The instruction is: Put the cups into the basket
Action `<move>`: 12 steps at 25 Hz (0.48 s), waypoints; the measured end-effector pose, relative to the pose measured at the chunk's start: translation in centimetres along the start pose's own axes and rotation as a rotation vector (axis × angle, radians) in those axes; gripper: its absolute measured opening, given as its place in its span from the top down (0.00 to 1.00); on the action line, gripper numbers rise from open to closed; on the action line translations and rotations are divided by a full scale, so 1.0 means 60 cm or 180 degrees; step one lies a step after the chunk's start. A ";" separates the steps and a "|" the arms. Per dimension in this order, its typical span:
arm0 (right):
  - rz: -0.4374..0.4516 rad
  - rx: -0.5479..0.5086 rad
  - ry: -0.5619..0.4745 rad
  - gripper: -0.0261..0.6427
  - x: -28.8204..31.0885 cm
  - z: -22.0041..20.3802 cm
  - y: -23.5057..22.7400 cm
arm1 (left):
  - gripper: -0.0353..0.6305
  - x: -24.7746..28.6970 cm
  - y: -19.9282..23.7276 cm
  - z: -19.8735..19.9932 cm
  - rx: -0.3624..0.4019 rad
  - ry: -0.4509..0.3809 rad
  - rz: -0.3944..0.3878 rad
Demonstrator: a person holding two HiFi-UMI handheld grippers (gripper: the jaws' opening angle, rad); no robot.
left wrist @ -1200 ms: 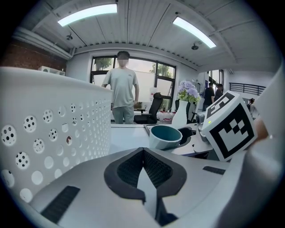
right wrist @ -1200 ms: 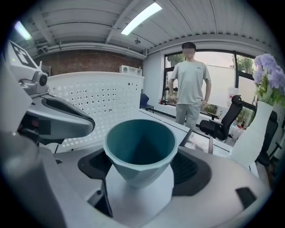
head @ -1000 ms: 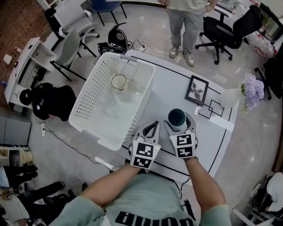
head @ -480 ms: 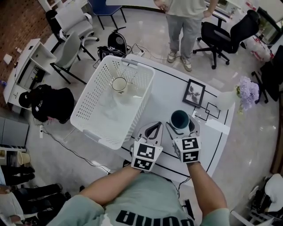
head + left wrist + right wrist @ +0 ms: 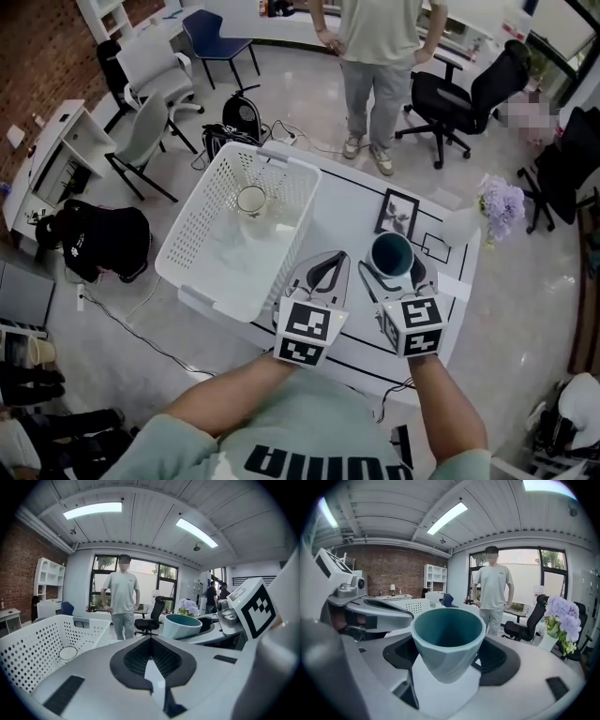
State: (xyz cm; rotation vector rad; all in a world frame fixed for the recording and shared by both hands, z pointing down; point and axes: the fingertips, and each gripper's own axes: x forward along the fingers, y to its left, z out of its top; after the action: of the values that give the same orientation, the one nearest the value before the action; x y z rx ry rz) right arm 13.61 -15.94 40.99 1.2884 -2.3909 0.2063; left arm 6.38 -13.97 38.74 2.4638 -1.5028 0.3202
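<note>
Head view
Basket [image 5: 192,234]: white, perforated, on the left side of the table [image 5: 352,202].
Pale cup [image 5: 251,200]: upright inside the basket, near its far end.
Teal cup [image 5: 391,253]: upright over the table, right of the basket and outside it, just in front of the frame [image 5: 397,213].
Right gripper [image 5: 392,265]: one jaw on each side of the teal cup.
Left gripper [image 5: 328,261]: just beside the basket's right wall, tips meeting, nothing in them.
Flowers [image 5: 502,199]: at the table's far right corner.
Person [image 5: 380,42]: stands beyond the table, a black chair [image 5: 469,89] to one side.

Left gripper view
Left gripper [image 5: 151,640]: jaws together, only a small gap behind the touching tips; nothing sits in it.
Basket [image 5: 37,651]: to the left, with the pale cup [image 5: 68,653] on its floor.
Teal cup [image 5: 182,625]: to the right, held by the right gripper [image 5: 248,613].
Person [image 5: 123,599]: straight ahead, flowers [image 5: 187,606] farther right.

Right gripper view
Right gripper [image 5: 449,660]: jaws clamped on the lower body of the teal cup [image 5: 447,639].
Teal cup: faceted, mouth up, empty, tilted slightly.
Left gripper [image 5: 370,611]: close by on the left.
Basket [image 5: 417,605]: its rim shows beyond the left gripper.
Person [image 5: 493,590]: behind the cup; flowers [image 5: 560,616] at right.
</note>
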 end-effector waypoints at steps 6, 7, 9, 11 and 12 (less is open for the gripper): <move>0.0153 -0.0050 -0.0136 0.38 -0.014 0.064 0.036 | 0.94 -0.027 0.019 0.047 0.0072 -0.0094 0.0062; 0.0179 -0.0070 -0.0153 0.38 -0.014 0.071 0.041 | 0.94 -0.032 0.025 0.053 0.0071 -0.0106 0.0084; 0.0246 -0.0091 -0.0189 0.38 -0.013 0.085 0.052 | 0.94 -0.043 0.039 0.064 0.0068 -0.0130 0.0136; 0.0327 -0.0103 -0.0235 0.38 -0.012 0.101 0.069 | 0.94 -0.056 0.055 0.074 0.0067 -0.0150 0.0195; 0.0371 -0.0113 -0.0261 0.38 -0.011 0.111 0.078 | 0.94 -0.064 0.065 0.079 0.0068 -0.0162 0.0227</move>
State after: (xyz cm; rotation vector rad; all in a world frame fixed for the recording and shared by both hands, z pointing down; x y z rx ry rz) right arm 8.17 -14.92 35.01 1.1638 -2.5299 0.1466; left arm 1.49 -13.95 33.42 2.4565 -1.6190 0.2899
